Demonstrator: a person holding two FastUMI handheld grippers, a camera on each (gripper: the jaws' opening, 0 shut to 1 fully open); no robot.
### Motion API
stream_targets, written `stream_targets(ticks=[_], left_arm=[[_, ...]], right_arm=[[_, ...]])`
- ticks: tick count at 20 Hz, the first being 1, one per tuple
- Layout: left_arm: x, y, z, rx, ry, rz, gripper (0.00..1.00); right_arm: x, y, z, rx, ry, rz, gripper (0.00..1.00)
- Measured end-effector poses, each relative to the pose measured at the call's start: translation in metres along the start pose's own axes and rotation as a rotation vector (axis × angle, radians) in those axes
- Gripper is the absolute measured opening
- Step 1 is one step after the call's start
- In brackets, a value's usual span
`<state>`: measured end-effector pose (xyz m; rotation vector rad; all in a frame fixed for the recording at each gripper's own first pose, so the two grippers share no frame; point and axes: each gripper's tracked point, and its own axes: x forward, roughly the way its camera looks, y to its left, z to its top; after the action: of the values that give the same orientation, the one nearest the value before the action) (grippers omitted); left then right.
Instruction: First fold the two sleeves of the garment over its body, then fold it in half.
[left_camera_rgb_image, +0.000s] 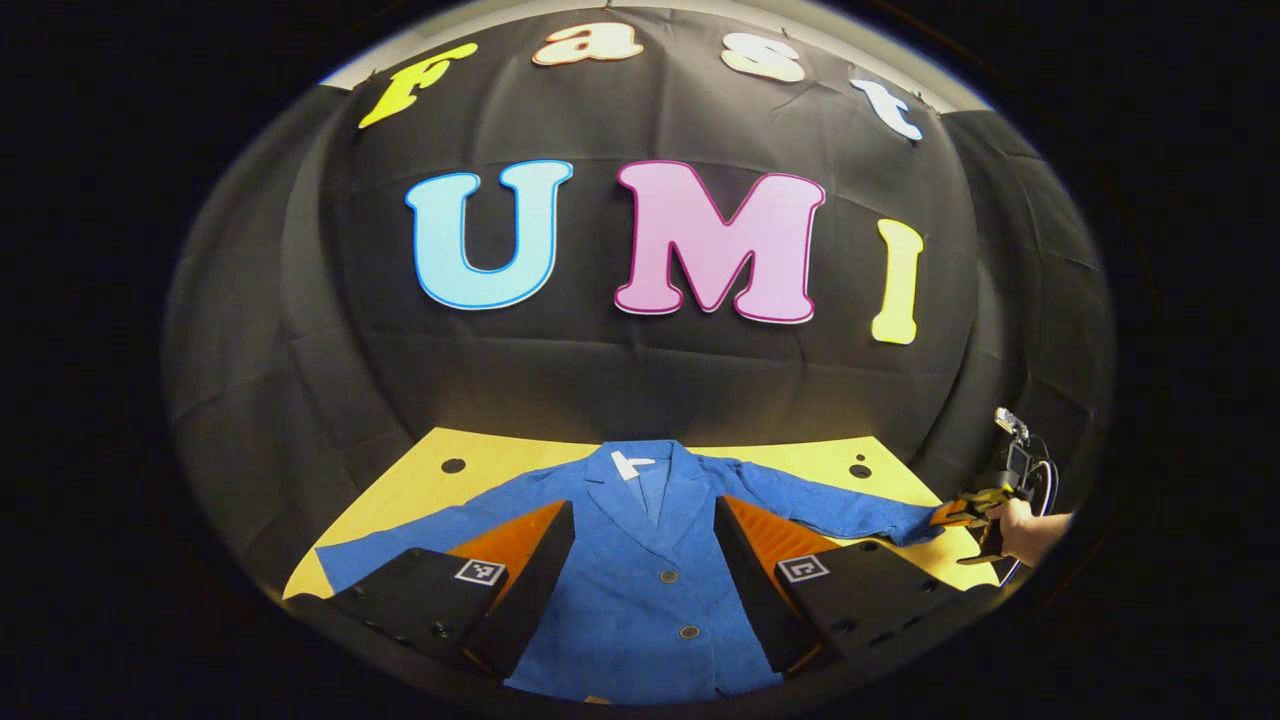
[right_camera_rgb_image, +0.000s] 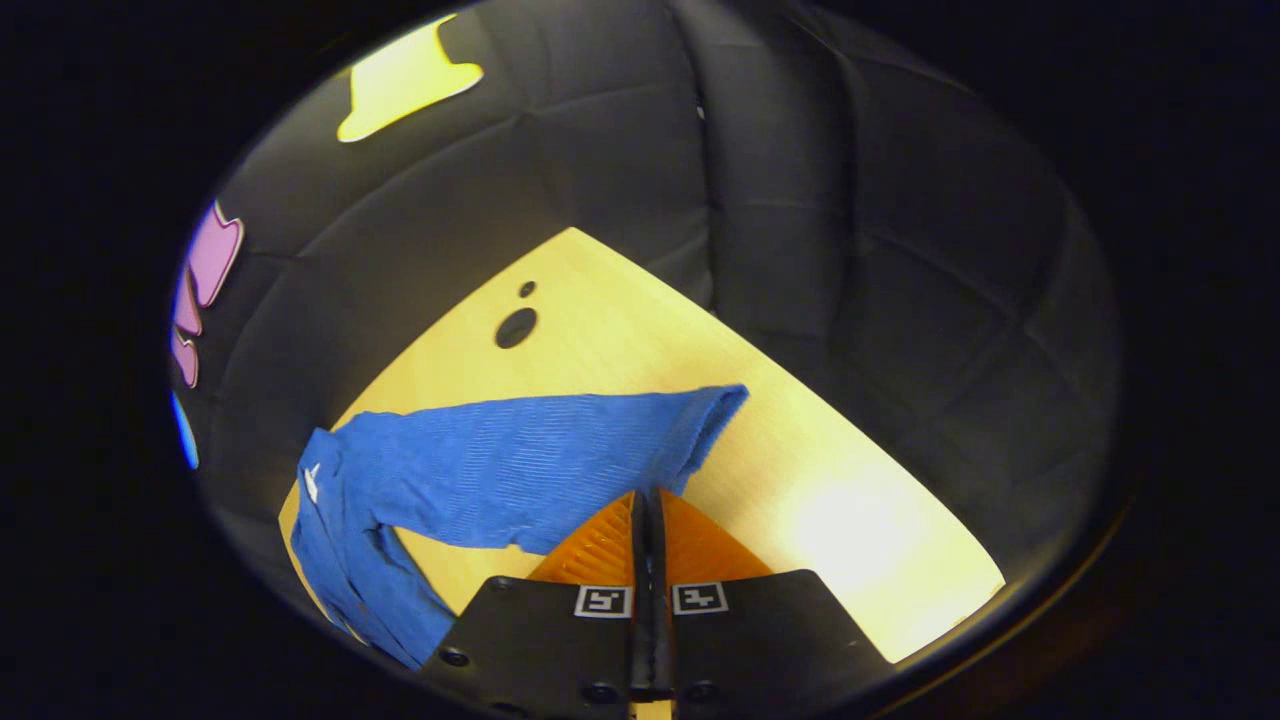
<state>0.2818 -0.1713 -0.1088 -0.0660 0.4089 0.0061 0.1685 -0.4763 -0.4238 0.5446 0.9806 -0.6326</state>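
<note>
A blue button-front jacket (left_camera_rgb_image: 650, 590) lies spread face up on the yellow table (left_camera_rgb_image: 420, 480), collar toward the wall and both sleeves stretched out sideways. My left gripper (left_camera_rgb_image: 643, 505) hovers open above the jacket's chest, one finger on each side of the button line, holding nothing. At the far right a hand (left_camera_rgb_image: 1030, 530) holds my right gripper (left_camera_rgb_image: 965, 512) at the cuff of the right sleeve (left_camera_rgb_image: 850, 510). In the right gripper view that sleeve (right_camera_rgb_image: 520, 460) runs across the table, and my right gripper (right_camera_rgb_image: 648, 495) is shut on its near edge close to the cuff.
The black cloth wall stands right behind the table's far edge. Dark round holes (left_camera_rgb_image: 453, 465) mark the tabletop near its back corners, one of them (right_camera_rgb_image: 516, 327) beyond the sleeve. Bare yellow table (right_camera_rgb_image: 820, 500) stretches to the right of the cuff.
</note>
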Motion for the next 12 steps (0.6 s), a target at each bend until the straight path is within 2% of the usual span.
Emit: stream_targets(ticks=[3,6,12], left_arm=[[-0.01,0.013,-0.005,-0.019,-0.005,0.009,0.81],[-0.025,0.036,-0.015,-0.03,-0.003,0.05,0.81],[-0.07,0.092,-0.028,-0.049,-0.013,0.145,0.81]], right_arm=[[-0.013,0.072,0.002,-0.097,-0.009,0.099,0.0],[-0.025,0.149,-0.009,-0.179,-0.008,0.2,0.0],[-0.062,0.308,-0.06,-0.336,0.014,0.419,0.01]])
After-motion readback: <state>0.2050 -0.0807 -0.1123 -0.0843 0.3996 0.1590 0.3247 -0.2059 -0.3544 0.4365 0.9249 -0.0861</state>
